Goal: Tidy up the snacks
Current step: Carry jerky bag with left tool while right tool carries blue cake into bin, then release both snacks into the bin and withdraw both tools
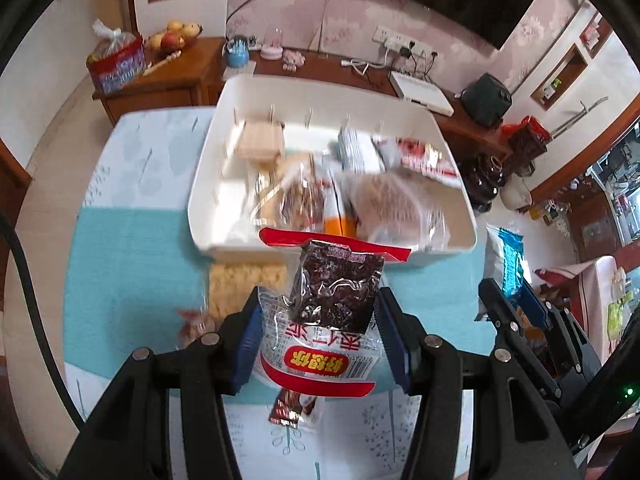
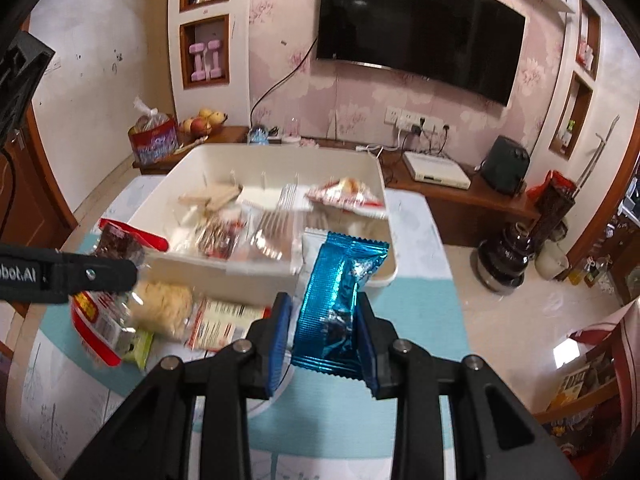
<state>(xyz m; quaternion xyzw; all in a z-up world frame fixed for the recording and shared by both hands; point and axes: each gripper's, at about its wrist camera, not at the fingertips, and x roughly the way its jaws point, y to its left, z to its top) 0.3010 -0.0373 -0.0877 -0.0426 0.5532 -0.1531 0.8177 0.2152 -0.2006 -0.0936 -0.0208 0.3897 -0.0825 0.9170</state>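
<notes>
My left gripper (image 1: pixel 320 332) clamps one clear red-trimmed snack bag (image 1: pixel 316 360), Chinese print on it, with a dark packet (image 1: pixel 336 284) in front. My right gripper (image 2: pixel 324 336), nearly closed, pinches one blue foil packet (image 2: pixel 336 304). One white bin (image 1: pixel 224 152) of snacks sits just beyond both.

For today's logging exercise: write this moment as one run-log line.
left gripper: shut on clear red-trimmed snack bag | right gripper: shut on blue foil packet | white bin: partly filled, ahead
</notes>
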